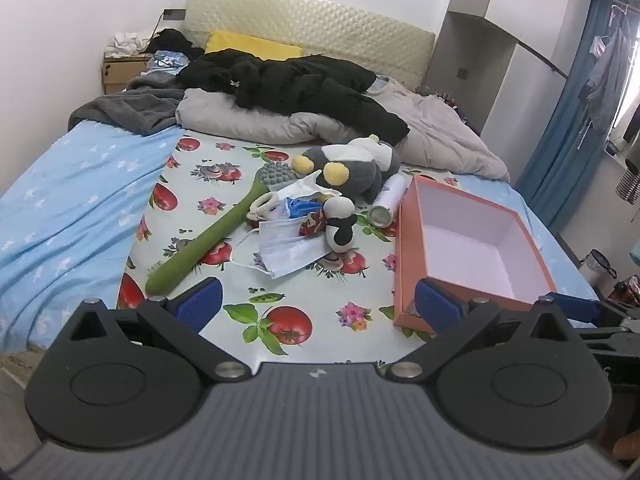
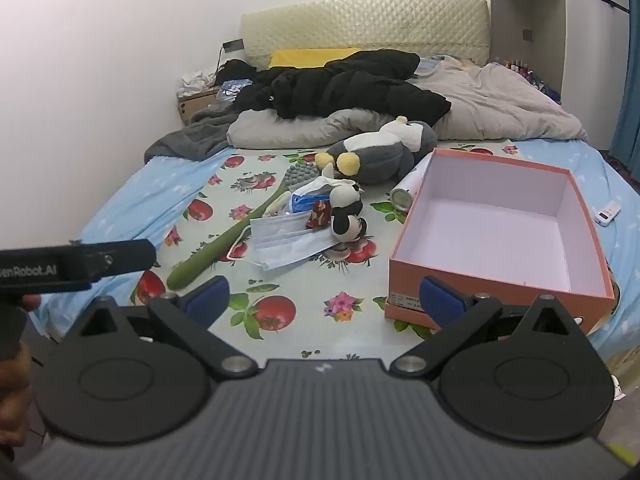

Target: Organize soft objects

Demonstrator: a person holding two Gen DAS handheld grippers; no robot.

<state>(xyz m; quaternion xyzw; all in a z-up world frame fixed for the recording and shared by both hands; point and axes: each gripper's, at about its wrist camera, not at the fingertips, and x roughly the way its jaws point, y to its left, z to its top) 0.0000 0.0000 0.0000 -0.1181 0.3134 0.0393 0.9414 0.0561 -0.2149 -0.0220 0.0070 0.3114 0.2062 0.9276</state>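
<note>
A heap of soft things lies mid-bed on a fruit-print cloth (image 1: 224, 208): a big grey plush penguin (image 1: 352, 168) (image 2: 376, 156), a small black-and-white plush (image 1: 340, 220) (image 2: 346, 212), blue face masks (image 1: 288, 248) (image 2: 284, 240), a long green massage stick (image 1: 216, 232) (image 2: 228, 232). An empty orange box (image 1: 404, 248) (image 2: 404, 256) stands open to the right. My left gripper (image 1: 318, 306) hovers open at the bed's near edge, nothing between its blue pads. My right gripper (image 2: 324, 298) is open too, its right finger (image 2: 442, 300) in front of the box's near corner.
A white roll or can (image 1: 386, 204) (image 2: 402, 198) lies beside the box. Black jacket (image 1: 296, 84), grey duvet (image 1: 432, 128) and yellow pillow (image 1: 252, 46) fill the bed's head. A white remote (image 2: 607, 213) lies right of the box. Cardboard box (image 1: 120, 70) against the wall.
</note>
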